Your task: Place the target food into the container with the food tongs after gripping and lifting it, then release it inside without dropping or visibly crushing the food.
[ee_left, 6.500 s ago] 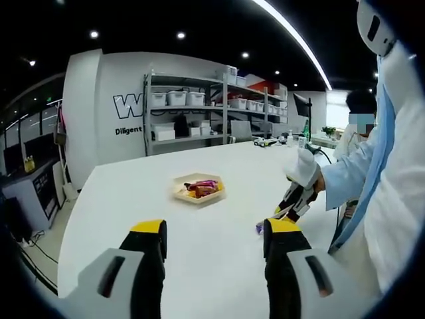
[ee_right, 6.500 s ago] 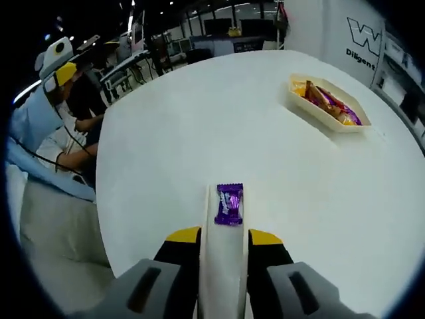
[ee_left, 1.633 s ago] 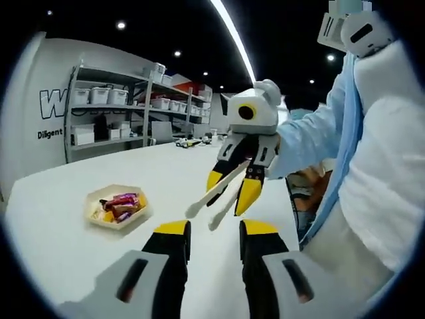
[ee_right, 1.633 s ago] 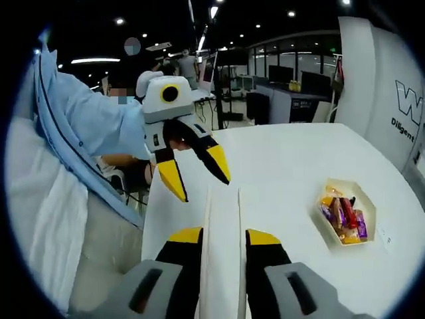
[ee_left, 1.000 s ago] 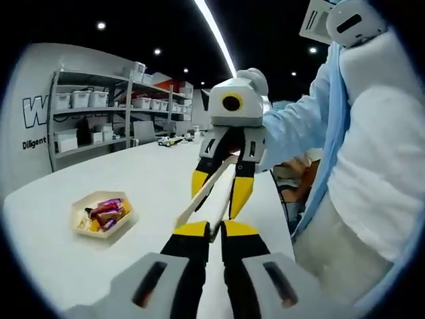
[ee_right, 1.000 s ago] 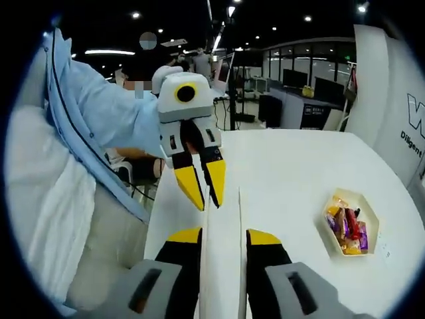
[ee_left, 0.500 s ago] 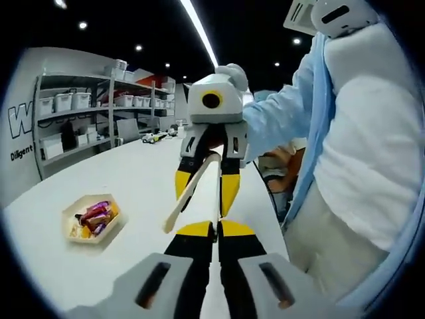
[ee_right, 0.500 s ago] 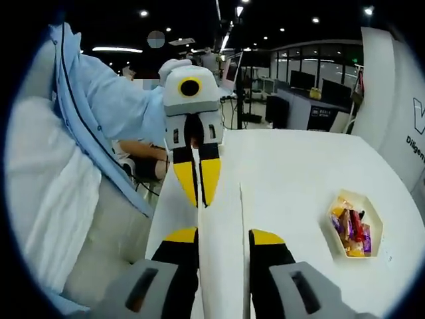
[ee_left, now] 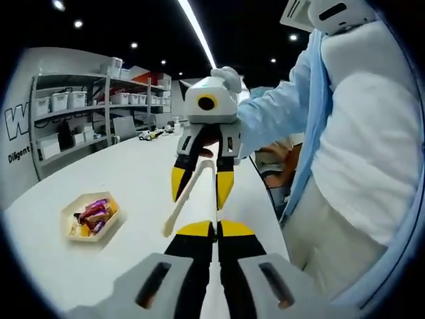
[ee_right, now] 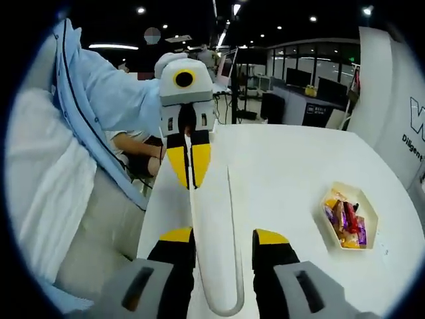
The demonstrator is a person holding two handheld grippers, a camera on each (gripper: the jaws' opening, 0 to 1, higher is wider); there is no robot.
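The cream food tongs (ee_left: 186, 199) hang in the air between my two grippers, which face each other. My left gripper (ee_left: 214, 229) is shut on the tip of one tong arm; it also shows in the right gripper view (ee_right: 189, 166). My right gripper (ee_right: 224, 238) stands open around the tongs (ee_right: 197, 232), whose looped hinge end lies near the camera, with a gap to one jaw. Seen from the left, the right gripper (ee_left: 198, 186) has its jaws wide of the tong arms. The pale hexagonal container (ee_left: 74, 211) (ee_right: 372, 222) holds several wrapped candies (ee_left: 93, 214) (ee_right: 345, 218).
A large white table (ee_left: 133, 173) (ee_right: 292, 166) lies under both grippers. A person's white and blue sleeves and coat (ee_left: 358, 166) (ee_right: 60, 186) stand close at the table's near edge. Metal shelves with bins (ee_left: 73, 113) line the far wall.
The left gripper shut on a tong arm tip. The right gripper's jaws widened slightly and the tongs slid forward, so their hinge loop now shows between them.
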